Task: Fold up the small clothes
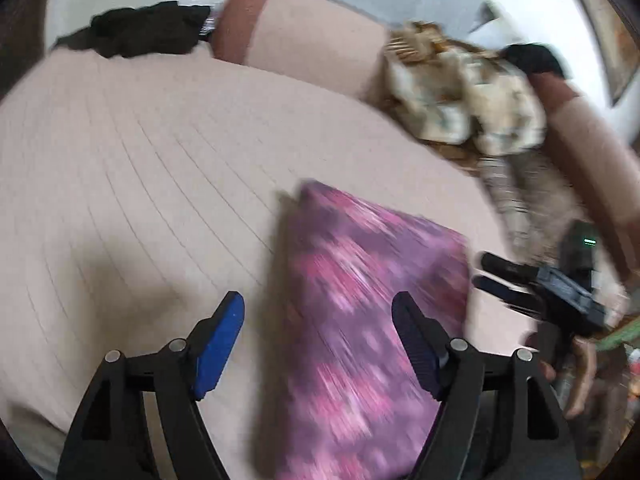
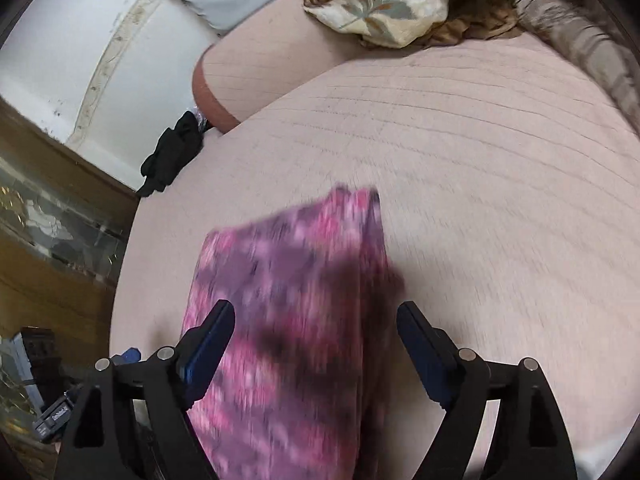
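A pink and purple patterned garment [image 1: 360, 320] lies folded on the pale pink bed cover [image 1: 140, 184]. It also shows in the right wrist view [image 2: 288, 320]. My left gripper [image 1: 320, 312] is open above the garment's left edge, its blue-padded fingers wide apart and holding nothing. My right gripper [image 2: 316, 320] is open above the garment, empty. The right gripper also shows in the left wrist view [image 1: 486, 270] at the garment's right edge. Both views are motion-blurred.
A black garment [image 1: 132, 30] lies at the bed's far left edge. A pink bolster [image 1: 300, 36] and a crumpled floral blanket [image 1: 460, 92] lie along the back. A wooden cabinet [image 2: 48, 216] stands beside the bed on the left.
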The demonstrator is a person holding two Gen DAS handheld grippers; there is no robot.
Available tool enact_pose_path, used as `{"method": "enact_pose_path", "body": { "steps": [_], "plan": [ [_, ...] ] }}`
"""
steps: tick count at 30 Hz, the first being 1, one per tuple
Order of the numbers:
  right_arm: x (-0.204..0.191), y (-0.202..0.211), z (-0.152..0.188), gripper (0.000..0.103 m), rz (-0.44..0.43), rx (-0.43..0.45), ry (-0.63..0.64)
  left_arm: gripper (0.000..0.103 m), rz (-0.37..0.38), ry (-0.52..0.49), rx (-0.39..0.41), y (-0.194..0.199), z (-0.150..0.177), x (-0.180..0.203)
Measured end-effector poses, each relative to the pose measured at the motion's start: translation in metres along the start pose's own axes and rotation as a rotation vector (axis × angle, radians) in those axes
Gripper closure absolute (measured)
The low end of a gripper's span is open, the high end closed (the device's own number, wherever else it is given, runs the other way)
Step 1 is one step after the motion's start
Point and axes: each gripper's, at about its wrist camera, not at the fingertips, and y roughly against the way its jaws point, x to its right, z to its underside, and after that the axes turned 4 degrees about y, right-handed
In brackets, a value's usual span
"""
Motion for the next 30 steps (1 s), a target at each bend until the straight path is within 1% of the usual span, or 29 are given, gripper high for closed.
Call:
{"method": "enact_pose_path", "body": {
  "steps": [1,2,4,5,6,7,8,9,10,11,12,13,15,16,18,19,20,21,22,23,24,25,26,27,28,30],
  "plan": [
    [0.004,-0.01,-0.006,0.023,-0.009,0.0,-0.012,0.028,-0.025,-0.017,-0.012,-0.01,-0.008,0.003],
    [0.012,-0.015,-0.008,0.025,-0.018,0.002,-0.031,0.028,-0.024,-0.044,-0.027,-0.025,-0.017,0.01],
    [0.028,-0.028,-0.004,0.027,-0.063,0.014,-0.078,0.028,0.02,-0.065,-0.058,-0.045,-0.025,0.016],
    [0.035,-0.034,0.0,0.028,-0.068,0.001,-0.103,0.028,0.059,-0.056,-0.088,-0.06,-0.027,0.017],
    [0.039,-0.035,0.001,0.032,-0.056,-0.012,-0.118,0.028,0.088,-0.034,-0.115,-0.075,-0.029,0.015],
    [0.04,-0.036,-0.001,0.042,-0.054,-0.013,-0.11,0.028,0.118,-0.006,-0.131,-0.087,-0.029,0.011],
    [0.037,-0.036,-0.004,0.05,-0.054,-0.004,-0.086,0.028,0.136,0.02,-0.134,-0.095,-0.027,0.007],
    [0.032,-0.036,-0.009,0.069,-0.038,0.008,-0.054,0.036,0.154,0.052,-0.129,-0.101,-0.026,0.0],
    [0.025,-0.037,-0.013,0.081,-0.013,0.015,-0.013,0.053,0.169,0.071,-0.127,-0.103,-0.025,-0.004],
    [0.02,-0.039,-0.016,0.083,0.007,0.024,0.012,0.058,0.18,0.083,-0.124,-0.101,-0.025,-0.006],
    [0.016,-0.038,-0.017,0.088,0.015,0.039,0.027,0.066,0.188,0.088,-0.124,-0.097,-0.025,-0.007],
    [0.011,-0.035,-0.017,0.09,0.011,0.059,0.045,0.07,0.218,0.11,-0.121,-0.09,-0.027,-0.009],
    [-0.003,-0.021,-0.018,0.09,-0.025,0.124,0.104,0.07,0.279,0.179,-0.081,-0.074,-0.024,-0.016],
    [-0.011,-0.014,-0.02,0.09,-0.045,0.166,0.147,0.07,0.306,0.218,-0.067,-0.07,-0.022,-0.021],
    [-0.016,-0.012,-0.022,0.09,-0.06,0.201,0.166,0.068,0.331,0.266,-0.071,-0.071,-0.02,-0.03],
    [-0.012,-0.02,-0.025,0.09,-0.058,0.181,0.147,0.065,0.315,0.275,-0.08,-0.079,-0.019,-0.035],
    [-0.005,-0.035,-0.028,0.09,-0.048,0.127,0.115,0.064,0.271,0.271,-0.095,-0.087,-0.019,-0.037],
    [0.003,-0.048,-0.03,0.085,-0.048,0.079,0.076,0.058,0.233,0.275,-0.108,-0.095,-0.018,-0.039],
    [0.015,-0.063,-0.031,0.081,-0.045,0.031,0.01,0.048,0.232,0.284,-0.113,-0.097,-0.017,-0.041],
    [0.022,-0.068,-0.031,0.078,-0.051,0.011,-0.037,0.046,0.235,0.299,-0.115,-0.098,-0.016,-0.042],
    [0.027,-0.065,-0.03,0.073,-0.07,0.018,-0.063,0.044,0.225,0.295,-0.111,-0.095,-0.017,-0.041],
    [0.029,-0.058,-0.029,0.06,-0.083,0.039,-0.075,0.042,0.213,0.273,-0.098,-0.091,-0.019,-0.037],
    [0.032,-0.05,-0.027,0.051,-0.1,0.069,-0.087,0.04,0.196,0.252,-0.085,-0.087,-0.02,-0.035],
    [0.036,-0.041,-0.023,0.032,-0.128,0.098,-0.108,0.035,0.172,0.231,-0.07,-0.083,-0.02,-0.033],
    [0.04,-0.039,-0.018,0.021,-0.148,0.097,-0.126,0.033,0.142,0.202,-0.051,-0.08,-0.02,-0.031],
    [0.05,-0.046,-0.01,0.021,-0.196,0.038,-0.173,0.033,0.139,0.17,-0.047,-0.082,-0.025,-0.027]
  ]
}}
